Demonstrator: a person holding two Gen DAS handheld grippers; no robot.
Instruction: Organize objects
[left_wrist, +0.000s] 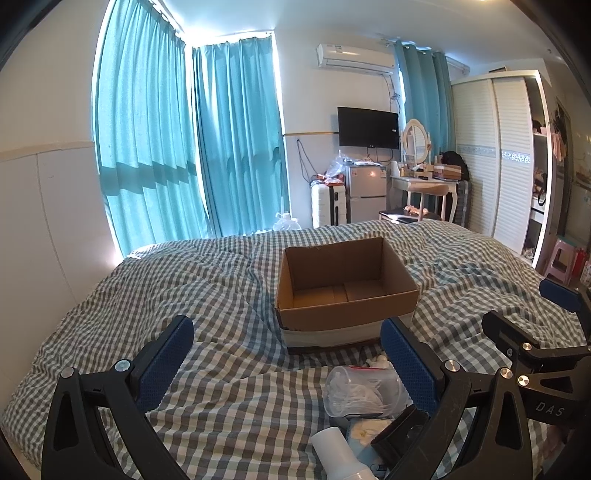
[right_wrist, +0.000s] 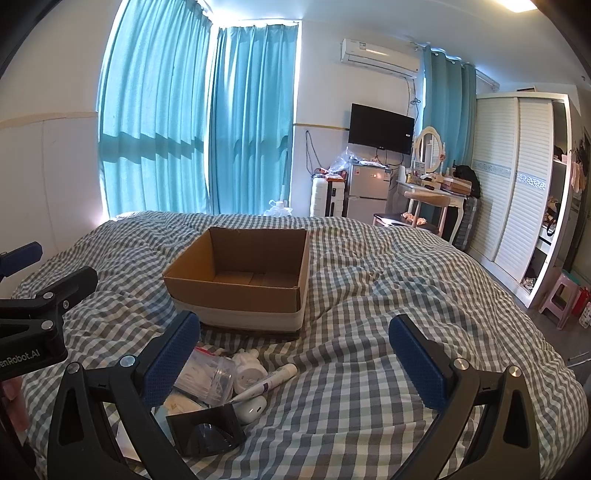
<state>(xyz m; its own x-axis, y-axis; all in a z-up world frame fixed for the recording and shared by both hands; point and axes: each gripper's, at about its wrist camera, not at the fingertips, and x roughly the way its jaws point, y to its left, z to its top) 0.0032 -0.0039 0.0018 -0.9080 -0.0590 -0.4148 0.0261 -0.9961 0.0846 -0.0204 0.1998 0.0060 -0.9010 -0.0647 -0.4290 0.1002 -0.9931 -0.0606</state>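
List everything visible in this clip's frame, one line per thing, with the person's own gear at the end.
cardboard box: 1, brown with a white band, open and empty, mid-bed
clear plastic container: 1, transparent, lying on its side in the pile before the box
white tube: 1, white, in the pile
earbud case: 1, white, beside the tube
black case: 1, black, at the pile's near edge
bed cover: 1, grey-white check
curtains: turquoise, along the window
television: 1, black, on the wall
air conditioner: 1, white, high on the wall
wardrobe: 1, white, right side
left gripper: black, blue pads, open
right gripper: black, blue pads, open
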